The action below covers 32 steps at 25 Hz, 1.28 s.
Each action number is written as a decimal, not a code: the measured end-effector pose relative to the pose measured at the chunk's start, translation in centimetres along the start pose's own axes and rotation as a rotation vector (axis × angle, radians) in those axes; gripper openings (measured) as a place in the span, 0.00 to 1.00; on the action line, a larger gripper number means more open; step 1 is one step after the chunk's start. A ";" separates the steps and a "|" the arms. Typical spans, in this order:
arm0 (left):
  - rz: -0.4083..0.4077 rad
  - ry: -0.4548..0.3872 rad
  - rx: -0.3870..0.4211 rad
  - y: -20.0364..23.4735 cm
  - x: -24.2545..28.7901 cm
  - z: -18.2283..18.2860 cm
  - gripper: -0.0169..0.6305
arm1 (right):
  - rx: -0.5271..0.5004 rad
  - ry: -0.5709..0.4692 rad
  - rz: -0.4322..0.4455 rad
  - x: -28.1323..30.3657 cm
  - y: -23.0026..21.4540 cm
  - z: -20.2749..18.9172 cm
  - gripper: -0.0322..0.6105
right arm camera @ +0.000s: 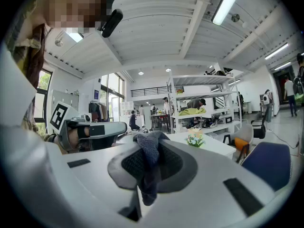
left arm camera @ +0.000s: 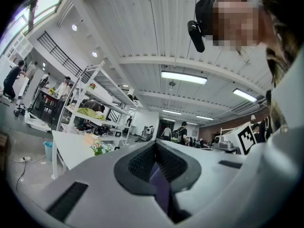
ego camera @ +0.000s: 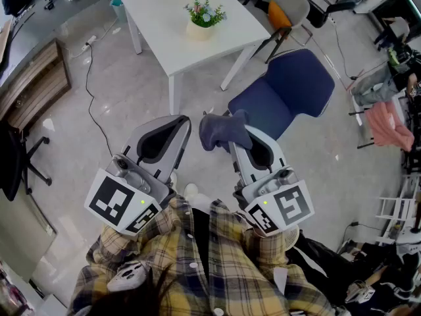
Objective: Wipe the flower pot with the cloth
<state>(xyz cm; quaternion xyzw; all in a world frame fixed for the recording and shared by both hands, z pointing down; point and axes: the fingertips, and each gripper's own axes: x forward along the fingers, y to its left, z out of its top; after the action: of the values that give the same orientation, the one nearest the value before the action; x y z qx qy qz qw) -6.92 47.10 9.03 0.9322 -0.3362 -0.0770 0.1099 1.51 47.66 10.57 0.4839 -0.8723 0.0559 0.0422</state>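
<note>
A white table stands on a pale, glossy grey floor. Just beside the table's near right corner sits a blue chair; past the table's right edge is a grey chair with an orange cushion. To the left of the table a low wooden unit lines the wall, and a dark cable trails across the floor between the two. Beyond the table rises a white shelving rack, with tall windows further left of it. Above the table runs a white ribbed ceiling with lit strip lights.
</note>
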 end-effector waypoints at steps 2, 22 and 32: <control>0.002 0.003 0.000 -0.6 0.2 0.1 0.04 | -0.003 0.003 0.005 -0.5 -0.2 0.2 0.07; 0.056 0.005 0.001 -4.2 1.7 -1.6 0.04 | 0.012 0.005 0.029 -5.0 -2.9 -0.5 0.07; 0.089 0.016 -0.007 -2.9 3.2 -2.6 0.04 | 0.043 0.046 0.027 -4.5 -5.2 -2.1 0.07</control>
<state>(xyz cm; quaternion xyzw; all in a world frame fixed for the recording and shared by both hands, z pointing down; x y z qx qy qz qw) -2.12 47.63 10.55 0.9164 -0.3764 -0.0658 0.1192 8.34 49.00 12.35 0.4714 -0.8762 0.0863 0.0512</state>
